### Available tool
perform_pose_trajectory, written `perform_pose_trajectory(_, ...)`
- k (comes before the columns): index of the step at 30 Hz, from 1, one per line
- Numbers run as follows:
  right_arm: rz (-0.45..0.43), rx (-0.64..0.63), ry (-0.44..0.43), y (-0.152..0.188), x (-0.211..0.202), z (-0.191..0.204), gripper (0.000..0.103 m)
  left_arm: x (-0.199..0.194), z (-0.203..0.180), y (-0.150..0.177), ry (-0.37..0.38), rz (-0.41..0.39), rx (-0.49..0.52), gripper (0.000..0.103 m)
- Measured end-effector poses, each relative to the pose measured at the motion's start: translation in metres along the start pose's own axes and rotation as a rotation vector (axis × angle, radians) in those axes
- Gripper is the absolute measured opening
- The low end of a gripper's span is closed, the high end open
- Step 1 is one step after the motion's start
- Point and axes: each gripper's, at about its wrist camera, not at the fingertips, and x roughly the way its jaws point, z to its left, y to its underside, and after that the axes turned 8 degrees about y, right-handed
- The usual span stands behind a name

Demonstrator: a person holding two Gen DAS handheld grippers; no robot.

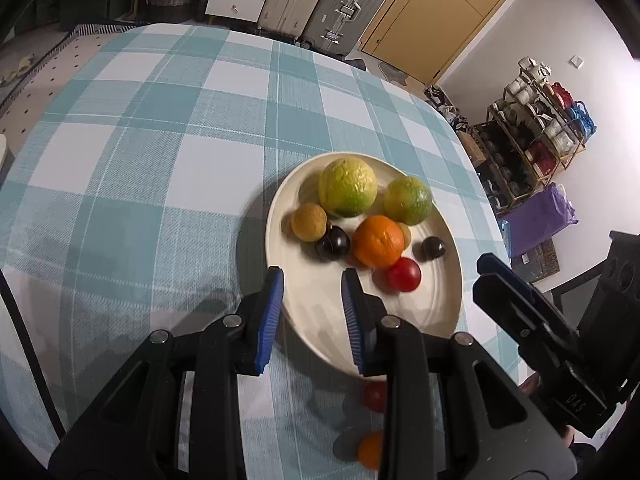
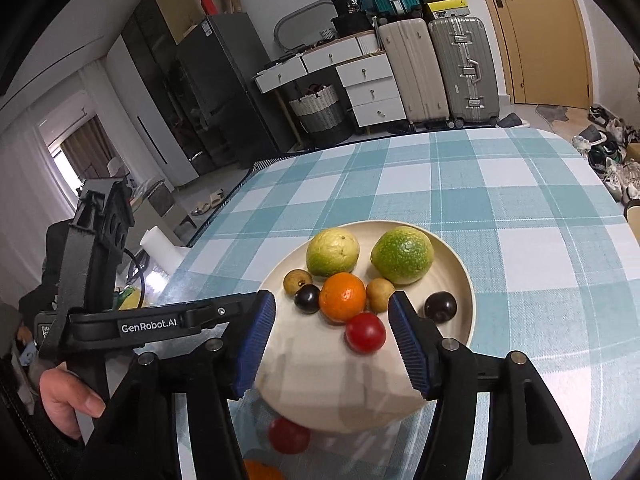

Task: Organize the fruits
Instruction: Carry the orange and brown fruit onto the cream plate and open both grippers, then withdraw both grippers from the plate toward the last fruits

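**fruitbot_fan:** Progress check, how far along does this look?

**plaidtable:** Mostly done I'd say. The cream plate on the checked tablecloth already holds two big green-yellow citrus at the back, an orange mandarin in the middle, two small brown longan-looking fruits, two dark plums and a red cherry tomato at the front

**fruitbot_fan:** So what's left?

**plaidtable:** Two stragglers on the cloth just beside the near rim: another red tomato and a small orange fruit a bit closer to the person. Both are half hidden behind the gripper bodies

**fruitbot_fan:** Grippers holding anything?

**plaidtable:** Nope. The right gripper hangs over the near part of the plate with its jaws parted and nothing between them, the plated tomato sits just past the tips. The left gripper has its pads apart in view, though narrower, and it's empty too, hovering over the plate's near-left rim

**fruitbot_fan:** Next?

**plaidtable:** My guess: grab the loose tomato, then the orange one
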Motion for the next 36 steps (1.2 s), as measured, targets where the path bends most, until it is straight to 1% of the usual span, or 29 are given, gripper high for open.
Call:
perform_pose_trajectory(4, -0.019, -0.014, -0.009, 0.003, -0.010, 0.005, 0.061, -0.012, -0.009, 0.010, -0.025, -0.016, 0.031, 0.026)
perform_pose_trajectory(7, -0.039, -0.024, -0.014, 0.005, -0.019, 0.009, 0.067, -0.021, -0.017, 0.017, -0.043, -0.028, 0.054, 0.026)
perform_pose_trajectory(10, -0.060, -0.034, -0.018, 0.007, -0.028, 0.012, 0.068, -0.029, -0.024, 0.025, -0.074, -0.038, 0.080, 0.027)
perform_pose_trajectory(12, -0.067, -0.037, -0.017, 0.010, -0.034, 0.015, 0.070, -0.033, -0.027, 0.030, -0.074, -0.043, 0.087, 0.029)
perform_pose_trajectory(13, -0.071, -0.036, -0.016, 0.011, -0.036, 0.015, 0.073, -0.036, -0.029, 0.032, -0.074, -0.046, 0.088, 0.030)
perform_pose_trajectory(14, -0.074, -0.035, -0.016, 0.012, -0.039, 0.015, 0.076, -0.037, -0.029, 0.034, -0.078, -0.047, 0.088, 0.032)
perform_pose_trajectory(16, -0.084, -0.031, -0.009, 0.014, -0.044, 0.016, 0.079, -0.041, -0.031, 0.038, -0.092, -0.054, 0.091, 0.040)
perform_pose_trajectory(17, -0.086, -0.030, -0.006, 0.015, -0.046, 0.016, 0.080, -0.043, -0.032, 0.040, -0.096, -0.059, 0.093, 0.042)
perform_pose_trajectory(20, -0.087, -0.024, 0.005, 0.018, -0.051, 0.016, 0.086, -0.048, -0.036, 0.045, -0.106, -0.062, 0.104, 0.052)
perform_pose_trajectory(22, -0.088, -0.018, 0.006, 0.020, -0.055, 0.015, 0.086, -0.052, -0.038, 0.049, -0.124, -0.066, 0.113, 0.072)
perform_pose_trajectory(24, -0.086, -0.015, 0.010, 0.023, -0.058, 0.014, 0.087, -0.057, -0.040, 0.052, -0.143, -0.083, 0.130, 0.083)
perform_pose_trajectory(26, -0.085, -0.010, 0.016, 0.026, -0.061, 0.013, 0.090, -0.063, -0.043, 0.056, -0.151, -0.098, 0.152, 0.083)
perform_pose_trajectory(30, -0.089, 0.001, 0.027, 0.035, -0.069, 0.011, 0.092, -0.064, -0.045, 0.062, -0.168, -0.079, 0.159, 0.088)
perform_pose_trajectory(34, -0.089, -0.002, 0.047, 0.042, -0.074, 0.010, 0.092, -0.064, -0.047, 0.072, -0.168, -0.067, 0.166, 0.089)
perform_pose_trajectory(36, -0.097, -0.007, 0.053, 0.048, -0.078, 0.010, 0.094, -0.064, -0.048, 0.078, -0.168, -0.063, 0.171, 0.090)
